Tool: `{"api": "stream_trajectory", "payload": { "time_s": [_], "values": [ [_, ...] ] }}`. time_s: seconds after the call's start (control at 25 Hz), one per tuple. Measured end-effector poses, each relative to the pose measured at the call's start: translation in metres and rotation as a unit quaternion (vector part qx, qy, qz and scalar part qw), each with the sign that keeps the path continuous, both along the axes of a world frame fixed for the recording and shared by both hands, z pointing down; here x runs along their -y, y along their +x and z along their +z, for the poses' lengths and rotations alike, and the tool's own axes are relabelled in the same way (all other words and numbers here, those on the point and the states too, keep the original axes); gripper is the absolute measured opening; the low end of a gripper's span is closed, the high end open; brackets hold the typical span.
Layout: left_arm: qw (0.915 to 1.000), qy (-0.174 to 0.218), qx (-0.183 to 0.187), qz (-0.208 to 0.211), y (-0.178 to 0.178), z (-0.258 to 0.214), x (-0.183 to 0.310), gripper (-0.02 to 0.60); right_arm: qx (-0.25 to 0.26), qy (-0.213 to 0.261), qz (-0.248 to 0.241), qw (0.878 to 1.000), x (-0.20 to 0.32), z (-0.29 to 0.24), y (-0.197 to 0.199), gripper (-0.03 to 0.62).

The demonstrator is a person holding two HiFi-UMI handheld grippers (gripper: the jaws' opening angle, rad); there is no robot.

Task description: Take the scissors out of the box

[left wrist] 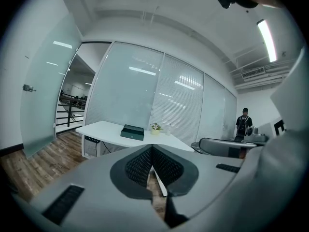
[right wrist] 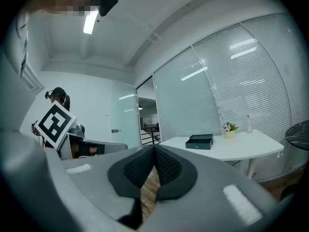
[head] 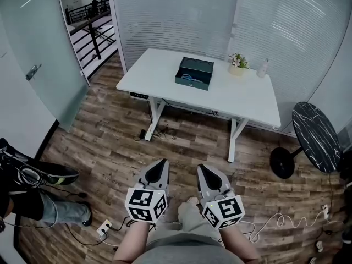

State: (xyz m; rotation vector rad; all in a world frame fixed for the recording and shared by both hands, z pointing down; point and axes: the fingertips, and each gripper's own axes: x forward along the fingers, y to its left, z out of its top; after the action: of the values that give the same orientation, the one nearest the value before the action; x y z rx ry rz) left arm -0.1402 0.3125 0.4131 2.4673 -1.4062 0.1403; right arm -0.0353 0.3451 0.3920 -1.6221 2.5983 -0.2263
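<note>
Open wood floor [head: 181, 142] stretches ahead to the white table [head: 159, 70] at twelve o'clock. The dark box [head: 194, 73] sits open mid-table, back from every edge, scissors [head: 187, 77] lying inside. At six o'clock, left gripper [head: 163, 161] and right gripper [head: 201, 166] are side by side, both clenched, holding nothing.

We see a wood-plank floor [head: 181, 147]. A white table [head: 242, 100] sits far ahead against blind-covered glass walls [head: 176, 15]; a frosted glass door [head: 33, 54] is at left, a round dark marble side table [head: 316, 136] at right.
</note>
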Motion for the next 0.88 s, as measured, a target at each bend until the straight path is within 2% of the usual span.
{"api": "stream_trajectory", "payload": {
  "time_s": [0.24, 0.4, 0.6, 0.88],
  "values": [
    [0.9999, -0.008, -0.008, -0.008, -0.009, 0.005, 0.009, 0.005, -0.004, -0.009, -0.002, 1.000, 0.010, 0.005, -0.007, 0.009],
    [0.9999, -0.012, -0.011, -0.004, -0.003, 0.008, 0.027, 0.005, 0.000, -0.012, 0.003, 1.000, 0.030, 0.008, -0.001, 0.009],
    [0.9997, -0.017, -0.018, 0.000, 0.016, 0.016, 0.071, 0.005, 0.001, -0.010, 0.000, 1.000, 0.073, 0.012, 0.012, 0.009],
    [0.9997, -0.018, -0.016, -0.004, 0.039, 0.020, 0.153, 0.005, -0.001, -0.010, -0.011, 1.000, 0.162, 0.014, 0.033, 0.009]
  ]
}}
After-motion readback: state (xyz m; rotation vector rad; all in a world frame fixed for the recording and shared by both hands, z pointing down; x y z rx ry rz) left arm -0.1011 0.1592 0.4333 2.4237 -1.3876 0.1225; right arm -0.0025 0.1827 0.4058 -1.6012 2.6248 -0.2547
